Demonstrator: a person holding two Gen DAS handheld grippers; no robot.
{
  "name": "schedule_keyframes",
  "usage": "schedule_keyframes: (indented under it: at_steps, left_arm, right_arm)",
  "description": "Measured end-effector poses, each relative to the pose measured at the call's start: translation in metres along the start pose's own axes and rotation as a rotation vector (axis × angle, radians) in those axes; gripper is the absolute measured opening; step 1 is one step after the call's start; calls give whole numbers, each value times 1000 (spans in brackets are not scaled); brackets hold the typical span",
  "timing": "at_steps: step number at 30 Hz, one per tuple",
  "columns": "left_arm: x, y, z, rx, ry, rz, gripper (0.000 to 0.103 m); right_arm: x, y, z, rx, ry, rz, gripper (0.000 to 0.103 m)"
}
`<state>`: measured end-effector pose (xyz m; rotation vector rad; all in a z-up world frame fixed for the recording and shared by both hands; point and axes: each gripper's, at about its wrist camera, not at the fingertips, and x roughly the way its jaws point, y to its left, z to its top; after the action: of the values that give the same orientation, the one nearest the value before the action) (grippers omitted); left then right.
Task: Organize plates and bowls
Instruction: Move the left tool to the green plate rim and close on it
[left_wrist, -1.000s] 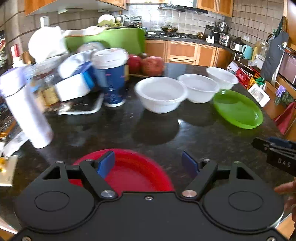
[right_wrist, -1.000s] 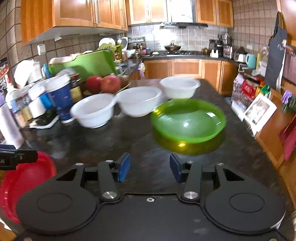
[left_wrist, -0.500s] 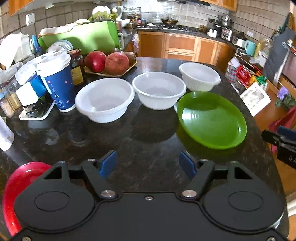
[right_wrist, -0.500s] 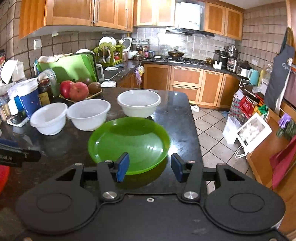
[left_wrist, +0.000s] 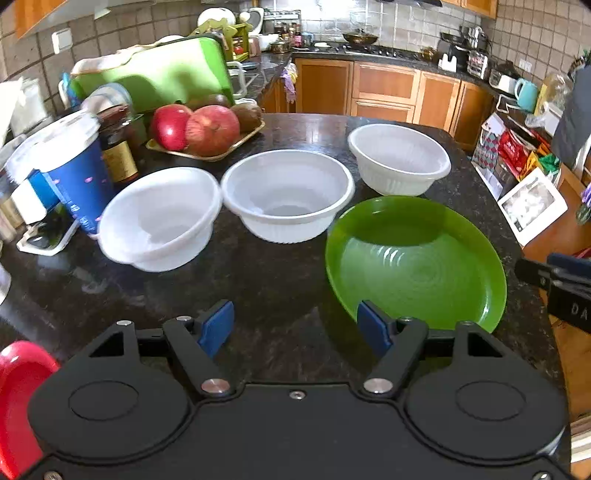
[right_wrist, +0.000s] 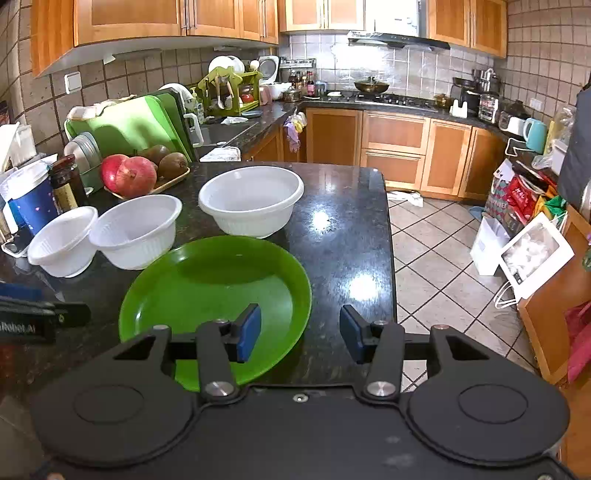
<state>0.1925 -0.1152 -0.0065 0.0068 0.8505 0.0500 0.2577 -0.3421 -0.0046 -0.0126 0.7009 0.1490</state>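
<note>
1. Your left gripper (left_wrist: 295, 325) stands open over bare black granite counter (left_wrist: 280, 280), nothing between its blue pads.
2. Your right gripper (right_wrist: 300, 332) is open and empty, above the green plate's (right_wrist: 221, 284) near rim.
3. Three white bowls (left_wrist: 288, 195) sit in a row behind the plate.
4. A red plate (left_wrist: 18, 387) lies at the left view's lower-left edge.

Readable text: only partial lettering on the two grippers.
In the left wrist view, the right gripper (left_wrist: 565, 291) at the frame's right edge shows white letters "DA", cut off. In the right wrist view, the left gripper (right_wrist: 33, 317) at the left edge shows "RobotAI", roughly, start cropped. Jar (right_wrist: 68, 184) label and blue cup (right_wrist: 31, 203) print are too blurred to read.
</note>
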Motion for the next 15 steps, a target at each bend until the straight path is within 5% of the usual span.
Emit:
schedule_keyframes:
  at_steps: [15]
  left_arm:
    - [43, -22, 13, 5, 37, 16, 68]
  right_arm:
    - [61, -10, 2, -38, 40, 39, 47]
